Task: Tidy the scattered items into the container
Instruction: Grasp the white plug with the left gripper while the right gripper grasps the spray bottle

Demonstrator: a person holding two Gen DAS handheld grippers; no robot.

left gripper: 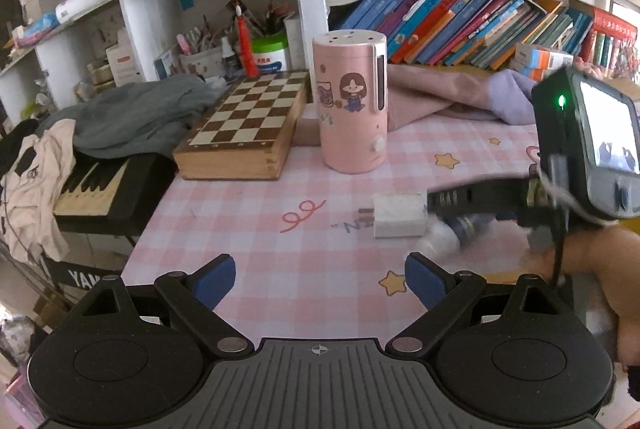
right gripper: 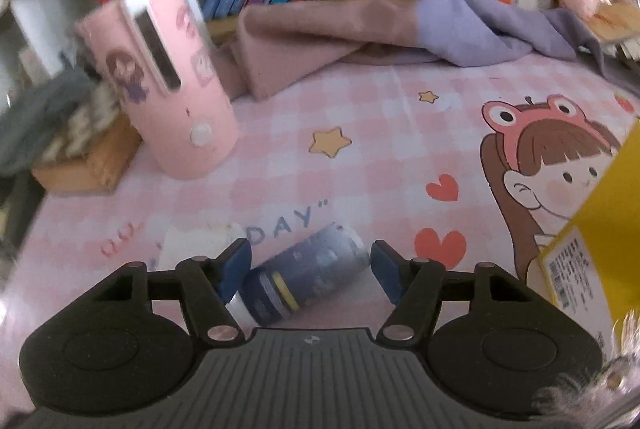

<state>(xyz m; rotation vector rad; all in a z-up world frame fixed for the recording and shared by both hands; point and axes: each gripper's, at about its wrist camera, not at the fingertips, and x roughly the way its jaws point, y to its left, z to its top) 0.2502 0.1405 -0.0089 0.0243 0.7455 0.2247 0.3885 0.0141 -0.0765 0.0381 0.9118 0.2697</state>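
Observation:
A dark blue bottle [right gripper: 308, 269] with a white cap lies on its side on the pink checked tablecloth [right gripper: 360, 149]. My right gripper [right gripper: 310, 263] stands open around it: the left pad is close to the cap end and the right pad is clear of the bottle. A white charger plug [left gripper: 398, 215] lies just left of the bottle [left gripper: 470, 225]; it is blurred in the right wrist view [right gripper: 196, 241]. A yellow box [right gripper: 600, 229] stands at the right edge. My left gripper [left gripper: 320, 277] hovers open over bare cloth, nearer than the plug.
A tall pink cylinder [left gripper: 352, 101] stands behind the plug, with a wooden chessboard box [left gripper: 244, 125] to its left. A keyboard [left gripper: 92, 189] and grey clothes [left gripper: 132, 117] lie beyond the table's left edge. Pink and lilac cloths [right gripper: 360, 29] are heaped under the bookshelf.

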